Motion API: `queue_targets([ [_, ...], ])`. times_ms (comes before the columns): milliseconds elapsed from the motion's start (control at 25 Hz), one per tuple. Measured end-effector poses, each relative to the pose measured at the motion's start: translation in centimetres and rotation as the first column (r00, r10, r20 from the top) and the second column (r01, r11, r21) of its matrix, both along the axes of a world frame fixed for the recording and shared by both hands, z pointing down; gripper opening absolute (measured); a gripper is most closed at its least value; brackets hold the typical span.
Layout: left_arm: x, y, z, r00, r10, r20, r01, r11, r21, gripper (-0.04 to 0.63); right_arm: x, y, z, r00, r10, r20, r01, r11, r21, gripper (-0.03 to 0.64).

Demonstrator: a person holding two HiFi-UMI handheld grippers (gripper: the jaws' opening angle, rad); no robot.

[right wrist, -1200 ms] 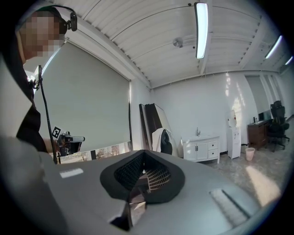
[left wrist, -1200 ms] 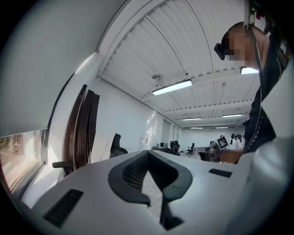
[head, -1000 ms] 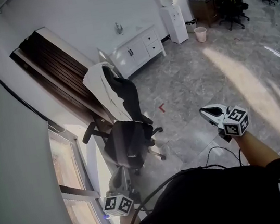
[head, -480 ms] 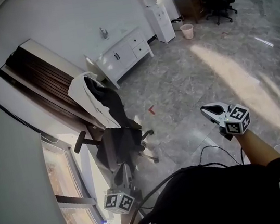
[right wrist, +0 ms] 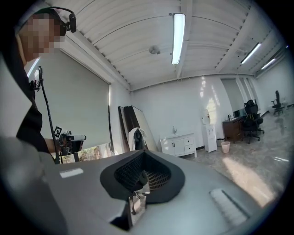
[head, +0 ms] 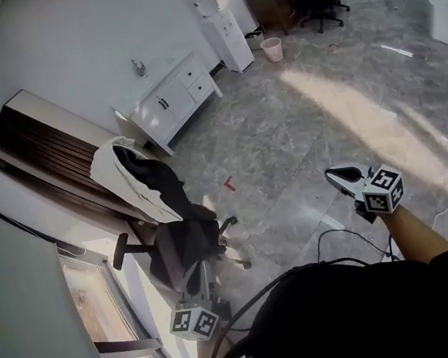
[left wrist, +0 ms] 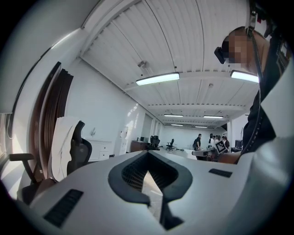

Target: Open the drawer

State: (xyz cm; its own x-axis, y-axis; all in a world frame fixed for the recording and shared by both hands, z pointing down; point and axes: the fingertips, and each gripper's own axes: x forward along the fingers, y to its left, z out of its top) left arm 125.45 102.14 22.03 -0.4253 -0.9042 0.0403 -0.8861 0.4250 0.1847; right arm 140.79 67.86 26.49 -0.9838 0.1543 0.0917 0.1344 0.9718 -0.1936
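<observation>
The floor [head: 322, 108] is seen as glossy grey stone-look tile. The cabinet [head: 168, 105] is finished smooth and white. Dark wood is shown on the leaning panels [head: 39, 157]. White cloth [head: 114, 179] is draped over the black chair [head: 180, 244].

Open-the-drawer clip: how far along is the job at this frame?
Done: nothing visible. The drawers of the white cabinet against the far wall look closed.
In hand: nothing. The left hand-held gripper and the right hand-held gripper are both shut and empty, well short of the cabinet, with open floor and an office chair nearby.
Left: reach the cabinet, grip a drawer handle and pull it out.
</observation>
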Motion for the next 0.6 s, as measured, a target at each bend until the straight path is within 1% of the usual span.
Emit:
queue_targets([
  [120, -2.8, -0.6, 0.6, 0.999, 0.042, -0.014, -0.042, 0.999, 0.019, 0.000, -1.6, 0.0, -0.2, 0.999, 0.037, -0.010, -0.037, 0.999, 0.023, -0.005],
  [280, -8.2, -0.9, 1.0, 0.995, 0.095, -0.028, -0.093, 0.994, 0.048, 0.000, -5.3, 0.9, -1.3, 0.996, 0.088, -0.012, -0.087, 0.995, 0.048, -0.005],
  [600, -19.3, 1.0, -0.9, 0.980, 0.197, 0.002, -0.197, 0.978, 0.071, 0.000, -14.9, 5.1, -5.3, 0.989, 0.147, 0.025, -0.149, 0.984, 0.101, -0.005],
])
